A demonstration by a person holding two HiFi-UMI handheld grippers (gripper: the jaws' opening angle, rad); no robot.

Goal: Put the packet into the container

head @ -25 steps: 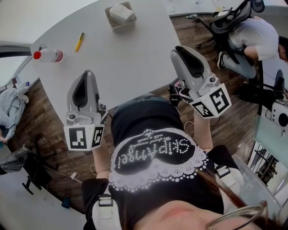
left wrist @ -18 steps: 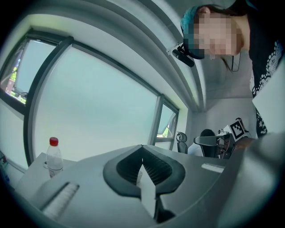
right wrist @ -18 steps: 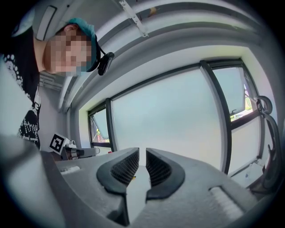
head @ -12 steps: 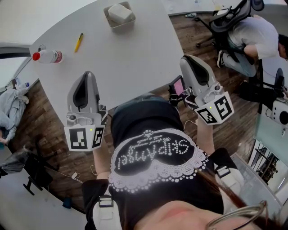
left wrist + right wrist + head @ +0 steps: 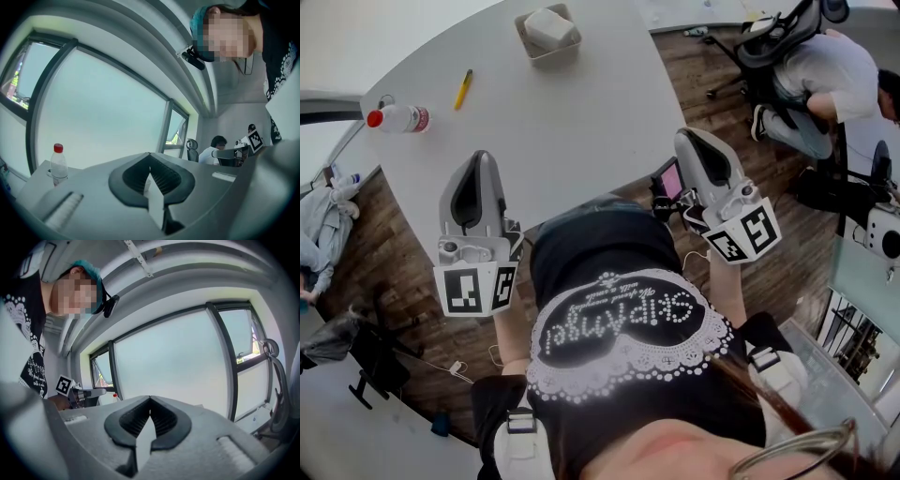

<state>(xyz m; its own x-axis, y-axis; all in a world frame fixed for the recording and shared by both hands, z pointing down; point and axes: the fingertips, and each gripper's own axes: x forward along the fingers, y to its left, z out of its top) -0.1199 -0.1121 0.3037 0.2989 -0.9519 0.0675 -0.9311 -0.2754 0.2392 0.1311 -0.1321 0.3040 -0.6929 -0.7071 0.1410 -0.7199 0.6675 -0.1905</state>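
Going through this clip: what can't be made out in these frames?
- Container, head view: too small and far to tell whether the white packet sits fully inside.
- Gripper views: the bodies of the left gripper and right gripper block most of the table.
- Yellow pen, head view: too small to tell cap from tip.
- Bottle, head view: label too small to read.

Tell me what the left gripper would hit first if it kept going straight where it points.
Probably nothing near: the left gripper points across the table, with the bottle off to its left and the window beyond. Depth is unclear.
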